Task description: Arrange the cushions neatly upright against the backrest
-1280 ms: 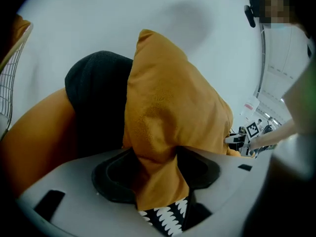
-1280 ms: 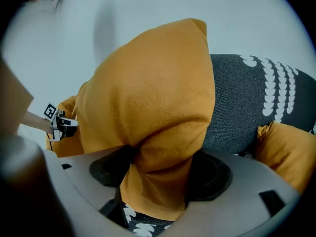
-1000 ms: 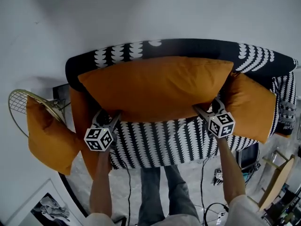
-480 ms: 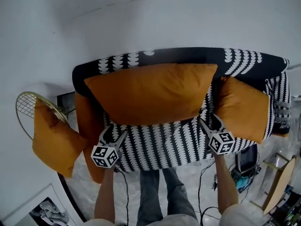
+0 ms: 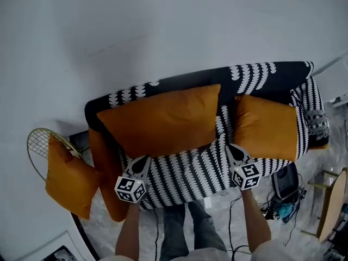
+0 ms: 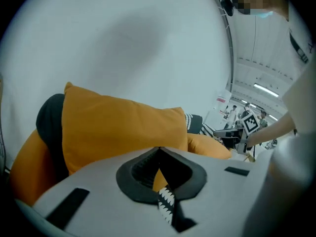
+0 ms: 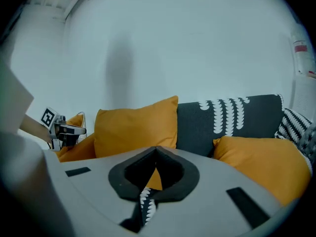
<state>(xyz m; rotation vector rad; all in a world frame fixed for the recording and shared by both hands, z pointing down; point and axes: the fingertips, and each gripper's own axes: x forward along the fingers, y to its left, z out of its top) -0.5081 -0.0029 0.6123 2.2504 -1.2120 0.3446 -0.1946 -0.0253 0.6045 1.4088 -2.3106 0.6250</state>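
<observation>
A plain pale wall (image 5: 163,20) fills the upper half of the head view, and a pale marbled floor (image 5: 98,227) shows below. At nine o'clock a gold wire frame (image 5: 39,143) has a loose orange cushion (image 5: 68,178) leaning on it. In the centre stands a black-and-white patterned sofa (image 5: 185,170). A large cushion (image 5: 163,121) stands upright against its backrest. A smaller cushion (image 5: 266,126) stands just beside it at three o'clock. At six o'clock, over the seat front, the left gripper (image 5: 143,161) and right gripper (image 5: 230,148) sit clear of both cushions, each with its jaws pressed together on nothing. A wall label (image 7: 300,58) is too blurred to read.
</observation>
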